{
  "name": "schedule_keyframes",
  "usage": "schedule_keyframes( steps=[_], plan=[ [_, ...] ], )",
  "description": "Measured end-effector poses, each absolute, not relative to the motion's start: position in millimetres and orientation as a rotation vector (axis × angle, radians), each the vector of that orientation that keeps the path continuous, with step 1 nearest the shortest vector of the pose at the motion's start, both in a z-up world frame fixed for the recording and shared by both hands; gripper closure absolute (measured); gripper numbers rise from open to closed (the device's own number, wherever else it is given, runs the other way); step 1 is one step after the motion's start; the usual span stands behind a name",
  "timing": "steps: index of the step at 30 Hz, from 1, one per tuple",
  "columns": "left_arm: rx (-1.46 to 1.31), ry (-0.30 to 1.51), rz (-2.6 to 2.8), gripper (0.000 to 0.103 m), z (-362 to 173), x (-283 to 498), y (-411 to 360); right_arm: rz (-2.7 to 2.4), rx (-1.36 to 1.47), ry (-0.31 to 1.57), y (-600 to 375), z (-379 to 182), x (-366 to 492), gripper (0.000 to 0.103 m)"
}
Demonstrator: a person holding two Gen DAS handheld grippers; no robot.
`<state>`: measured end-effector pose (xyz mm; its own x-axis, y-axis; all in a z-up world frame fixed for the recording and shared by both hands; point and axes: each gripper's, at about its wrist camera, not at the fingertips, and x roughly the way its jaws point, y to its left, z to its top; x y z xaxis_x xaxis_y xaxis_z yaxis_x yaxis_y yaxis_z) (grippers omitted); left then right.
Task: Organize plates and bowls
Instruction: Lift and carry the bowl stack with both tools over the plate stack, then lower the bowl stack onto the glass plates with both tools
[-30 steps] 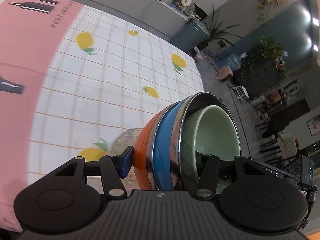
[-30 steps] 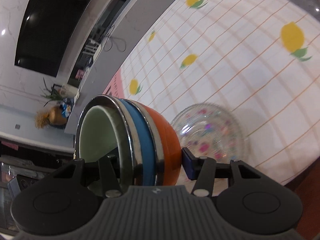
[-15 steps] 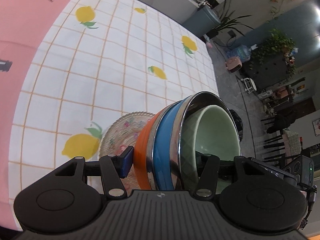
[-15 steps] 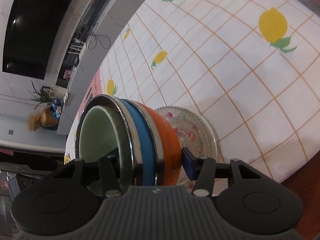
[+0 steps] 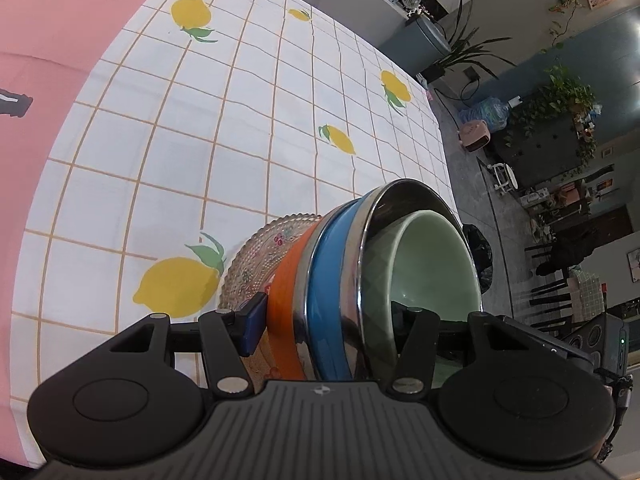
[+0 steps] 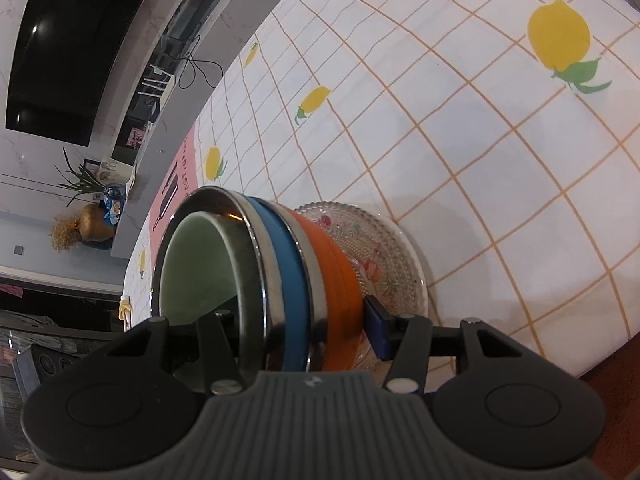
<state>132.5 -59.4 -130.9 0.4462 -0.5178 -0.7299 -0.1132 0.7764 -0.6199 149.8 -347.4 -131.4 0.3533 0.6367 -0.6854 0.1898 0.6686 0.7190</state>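
A nested stack of bowls (image 5: 340, 280) shows in both views: an orange bowl outermost, a blue steel-rimmed bowl, and a pale green bowl innermost. My left gripper (image 5: 332, 320) is shut on the stack, one finger under the orange base, the other inside the green bowl. My right gripper (image 6: 296, 320) is shut on the same stack (image 6: 280, 272) from the opposite side. Below the stack lies a clear patterned glass plate (image 5: 260, 256) on the table; it also shows in the right wrist view (image 6: 384, 248). I cannot tell whether the orange base touches the plate.
The table wears a white grid cloth with lemons (image 5: 240, 120) and a pink panel (image 5: 60, 20) at the left. The table edge (image 5: 444, 152) drops to a grey floor with plants and furniture. A dark brown edge (image 6: 616, 392) shows at lower right.
Both grippers have carried the bowl stack down toward the glass plate, which now sits closer under the orange base. Both grips are unchanged.
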Motion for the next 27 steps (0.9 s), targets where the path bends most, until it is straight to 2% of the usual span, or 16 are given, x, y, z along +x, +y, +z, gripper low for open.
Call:
schedule_keyframes(
  steps=[7, 8, 10, 15, 20, 22, 27],
  plan=[
    [-0.587, 1.074, -0.287, 0.04, -124, 129, -64, 0.324, 0.81, 1.188, -346, -128, 152, 0.048],
    [-0.578, 1.071, -0.285, 0.038, -123, 129, -64, 0.316, 0.801, 1.179, -347, -126, 150, 0.046],
    [-0.576, 1.059, -0.278, 0.032, -122, 128, -63, 0.299, 0.783, 1.165, -348, -122, 151, 0.034],
    [-0.578, 1.018, -0.258, 0.022, -115, 125, -57, 0.292, 0.769, 1.145, -350, -117, 149, 0.027],
    [-0.554, 1.007, -0.277, 0.022, -104, 125, -55, 0.327, 0.749, 1.118, -345, -107, 148, 0.02],
    [-0.547, 0.989, -0.277, 0.022, -98, 123, -52, 0.324, 0.744, 1.119, -343, -104, 149, 0.014],
    [-0.479, 0.929, -0.278, 0.022, -79, 117, -48, 0.3, 0.731, 1.107, -343, -94, 147, 0.012]
  ],
)
